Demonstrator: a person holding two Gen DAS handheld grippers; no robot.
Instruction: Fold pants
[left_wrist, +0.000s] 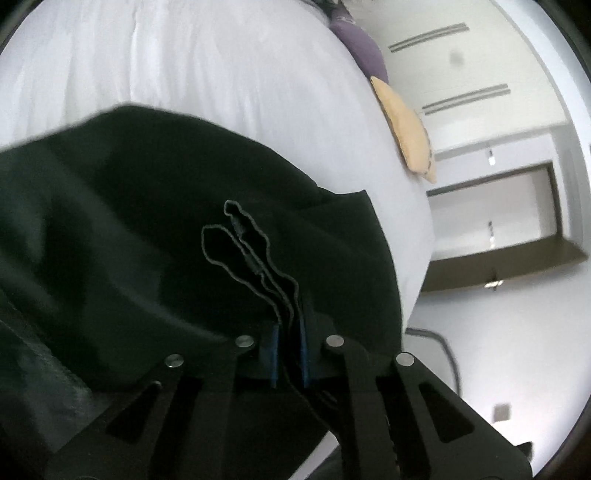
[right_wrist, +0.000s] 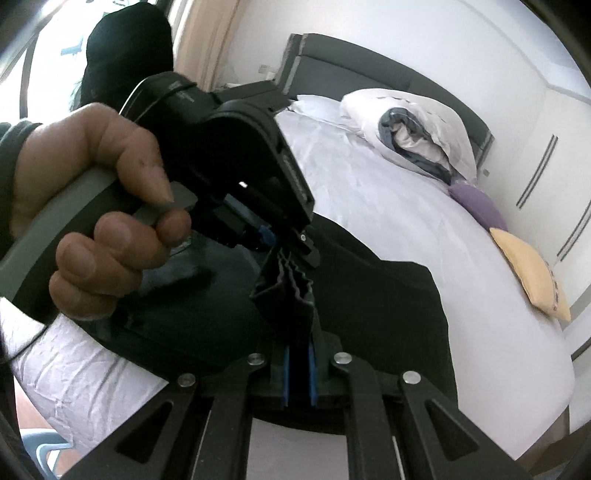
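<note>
Black pants (left_wrist: 110, 221) lie spread on a white bed (left_wrist: 184, 66). My left gripper (left_wrist: 290, 354) is shut on a bunched hem of the pants, and the folded edges stick up between its blue pads. In the right wrist view the pants (right_wrist: 369, 302) stretch across the bed's near side. My right gripper (right_wrist: 299, 369) is shut on a pleated edge of the same fabric. Just beyond it a hand (right_wrist: 92, 184) holds the left gripper (right_wrist: 286, 245), which pinches the same bunch from the other side. The two grippers stand close together.
A purple pillow (right_wrist: 476, 206) and a yellow pillow (right_wrist: 528, 273) lie at the bed's right edge. A white pillow with rolled grey bedding (right_wrist: 406, 129) sits by the dark headboard (right_wrist: 369, 62). White wardrobe doors (left_wrist: 461, 62) stand beyond the bed.
</note>
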